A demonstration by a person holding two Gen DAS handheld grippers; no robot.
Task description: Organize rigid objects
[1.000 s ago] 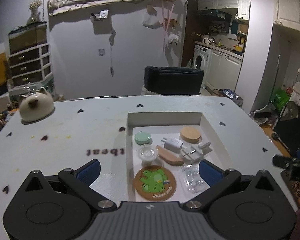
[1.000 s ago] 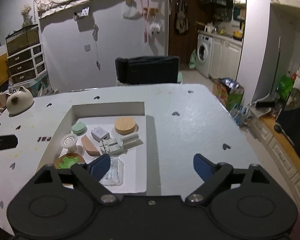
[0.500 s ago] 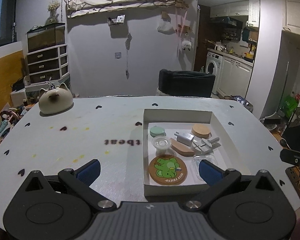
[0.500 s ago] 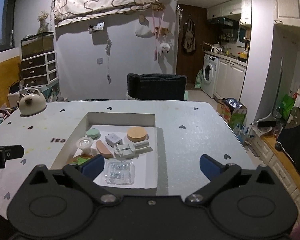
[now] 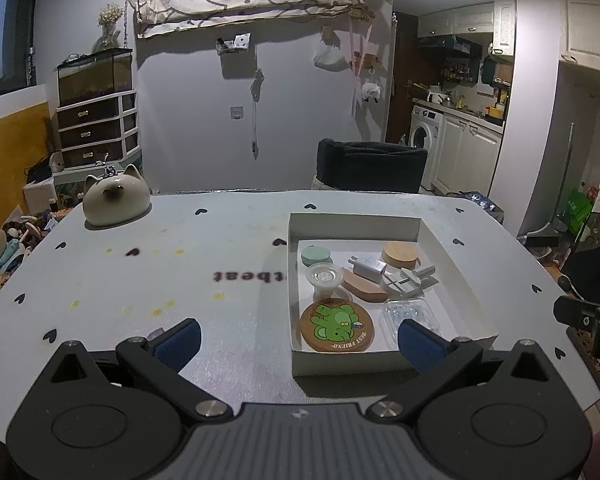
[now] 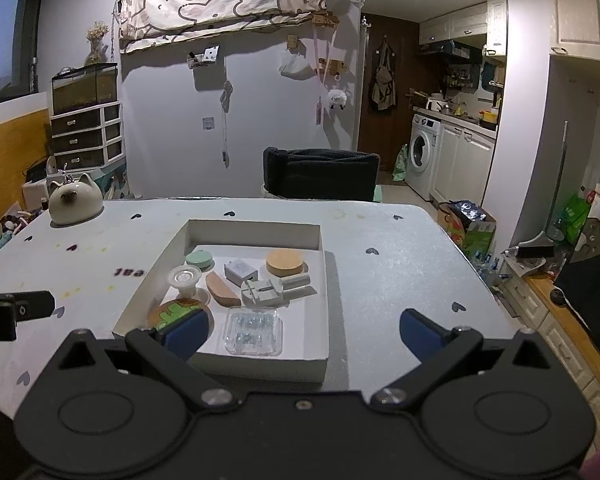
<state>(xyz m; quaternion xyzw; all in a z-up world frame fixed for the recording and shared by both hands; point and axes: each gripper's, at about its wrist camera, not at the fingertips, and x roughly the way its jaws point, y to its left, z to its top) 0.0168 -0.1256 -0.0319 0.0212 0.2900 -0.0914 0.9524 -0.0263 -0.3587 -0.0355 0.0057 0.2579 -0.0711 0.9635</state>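
While wide apart, both hand-held grippers tilted downward

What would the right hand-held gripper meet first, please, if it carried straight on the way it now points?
Probably the clear plastic case at the near end of the white box. It lies closest between the open right hand-held gripper fingers, though depth is hard to judge.

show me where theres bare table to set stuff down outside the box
Bare table runs from the cat-shaped pot to the white box, and right of the box's wall. Inside, items crowd the left; only the right strip is free.
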